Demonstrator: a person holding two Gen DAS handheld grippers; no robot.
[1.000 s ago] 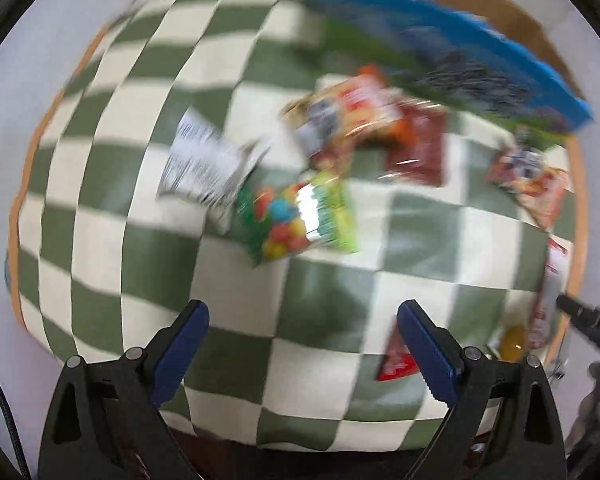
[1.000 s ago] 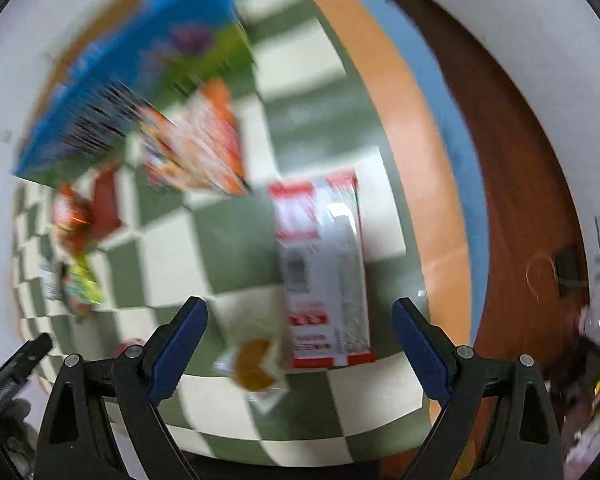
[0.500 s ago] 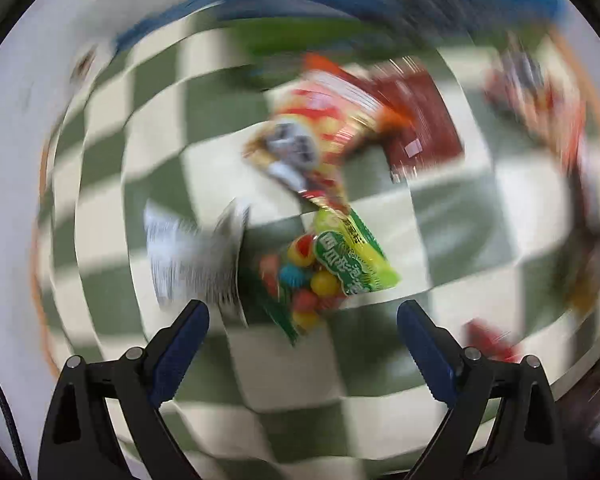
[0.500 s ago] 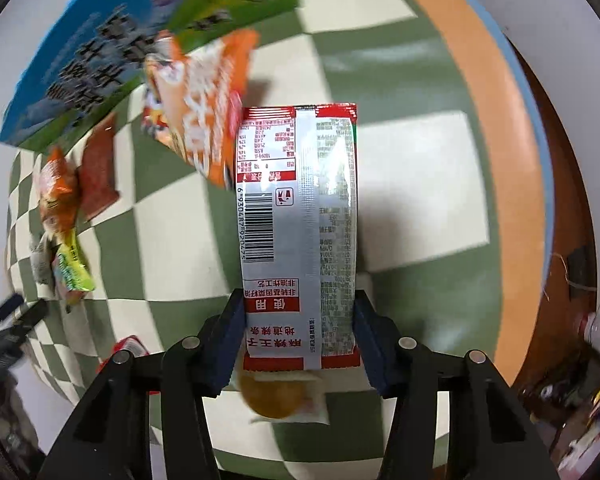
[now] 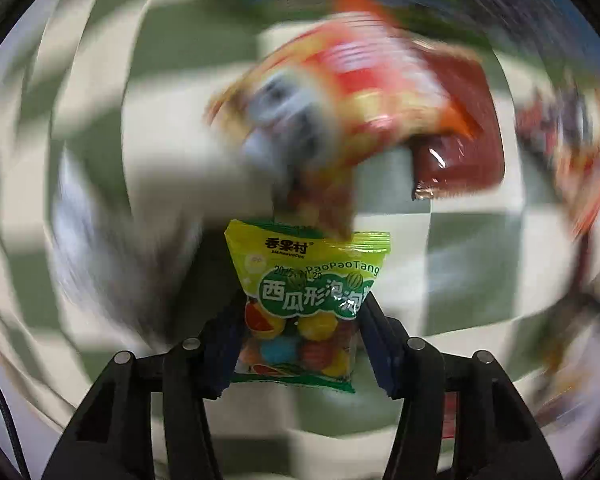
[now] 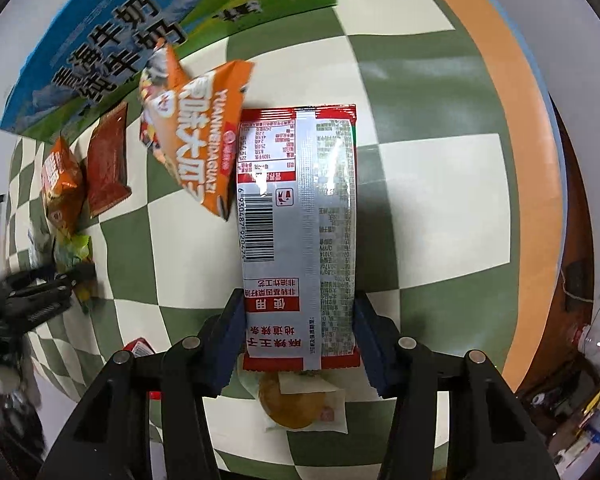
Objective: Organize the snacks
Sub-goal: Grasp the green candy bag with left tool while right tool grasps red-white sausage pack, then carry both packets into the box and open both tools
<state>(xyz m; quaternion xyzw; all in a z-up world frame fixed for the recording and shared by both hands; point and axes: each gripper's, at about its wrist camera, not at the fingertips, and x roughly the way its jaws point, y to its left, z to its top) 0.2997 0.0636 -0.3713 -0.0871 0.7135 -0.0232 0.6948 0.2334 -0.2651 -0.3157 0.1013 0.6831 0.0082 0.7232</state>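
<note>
- The left gripper (image 5: 302, 340) is closing, its blue pads against both sides of the green candy pouch (image 5: 306, 300), at the lower half where the coloured balls sit; the sealed top sticks out beyond the jaws
- The right gripper (image 6: 298, 336) pinches the near end of the long red-and-silver snack pack (image 6: 298, 224); the rest lies flat on the checked tablecloth (image 6: 432, 184), its far corner touching the orange seed bag (image 6: 198, 132)
- Handling, as I judge it: both are light, crinkly film, soft and slippery; the pouch's lumpy contents should give the pads purchase; the long pack, held at one end, will likely droop and swing, so a grip nearer its middle seems safer
- Outward: a wrapped round pastry (image 6: 296, 404) lies under the right jaws; a dark red sachet (image 6: 108, 160) and the blue-and-green carton (image 6: 148, 28) sit farther off
</note>
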